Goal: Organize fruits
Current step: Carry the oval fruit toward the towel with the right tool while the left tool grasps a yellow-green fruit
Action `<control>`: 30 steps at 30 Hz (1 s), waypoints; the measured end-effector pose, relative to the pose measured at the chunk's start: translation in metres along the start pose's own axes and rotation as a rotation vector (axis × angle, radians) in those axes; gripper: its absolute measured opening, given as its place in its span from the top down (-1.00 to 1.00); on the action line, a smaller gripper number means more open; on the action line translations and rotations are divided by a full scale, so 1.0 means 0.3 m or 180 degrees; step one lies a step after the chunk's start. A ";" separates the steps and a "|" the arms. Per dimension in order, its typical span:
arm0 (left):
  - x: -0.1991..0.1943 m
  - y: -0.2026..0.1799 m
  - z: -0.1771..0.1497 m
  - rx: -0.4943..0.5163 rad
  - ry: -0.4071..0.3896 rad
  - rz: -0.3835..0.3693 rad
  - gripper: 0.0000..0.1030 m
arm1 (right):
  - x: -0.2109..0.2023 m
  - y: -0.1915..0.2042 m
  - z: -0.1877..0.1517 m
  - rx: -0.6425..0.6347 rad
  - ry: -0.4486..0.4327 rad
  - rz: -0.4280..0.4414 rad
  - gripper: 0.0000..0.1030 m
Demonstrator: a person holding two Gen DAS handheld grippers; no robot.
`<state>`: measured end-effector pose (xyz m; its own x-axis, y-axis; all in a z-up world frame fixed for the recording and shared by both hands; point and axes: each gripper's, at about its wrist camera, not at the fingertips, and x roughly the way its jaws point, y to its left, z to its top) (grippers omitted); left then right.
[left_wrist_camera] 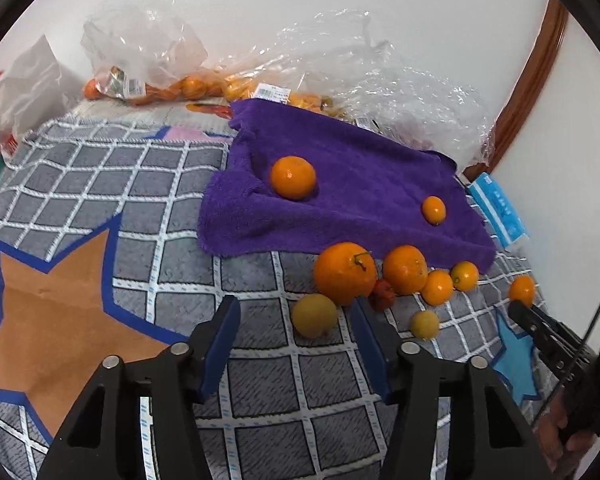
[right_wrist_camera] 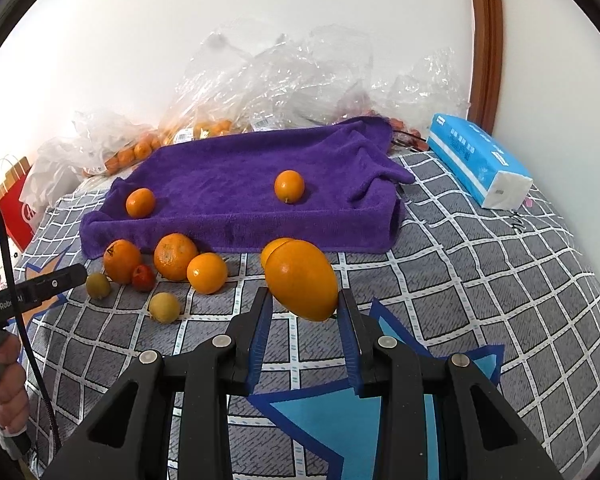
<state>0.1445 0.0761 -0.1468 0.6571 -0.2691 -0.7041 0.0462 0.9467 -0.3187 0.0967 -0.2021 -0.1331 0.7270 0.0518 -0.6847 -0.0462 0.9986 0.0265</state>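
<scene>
Just before the purple towel (right_wrist_camera: 236, 196): right gripper (right_wrist_camera: 303, 308) clamped on an oval orange fruit (right_wrist_camera: 302, 278), left gripper (left_wrist_camera: 296, 320) spread wide and holding nothing near the loose oranges (left_wrist_camera: 344, 272), two small oranges (right_wrist_camera: 289, 186) upon the towel.

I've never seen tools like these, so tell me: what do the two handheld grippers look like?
Each is matte black plastic with silver rivets and two flat fingers lined with ribbed blue pads: the left gripper and the right gripper match. Seen from the side, the left one carries white "GenRobo" lettering and a black cable, held by a bare hand.
</scene>
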 end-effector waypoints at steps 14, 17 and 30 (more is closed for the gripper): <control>0.089 -0.076 -0.019 0.0313 0.0240 0.0170 0.01 | 0.009 -0.028 -0.014 0.0022 0.0015 0.0020 0.36; 0.092 -0.084 -0.030 0.0403 0.0151 0.0307 0.26 | 0.014 -0.051 -0.020 0.0081 0.0030 0.0006 0.36; 0.021 -0.055 -0.024 0.0305 0.0094 0.0315 0.48 | 0.023 -0.031 0.010 0.0177 0.0099 0.0053 0.36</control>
<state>0.1424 0.0575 -0.1505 0.6396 -0.1774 -0.7480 0.0550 0.9811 -0.1857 0.1041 -0.2109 -0.1358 0.7048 0.0689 -0.7060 -0.0194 0.9968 0.0779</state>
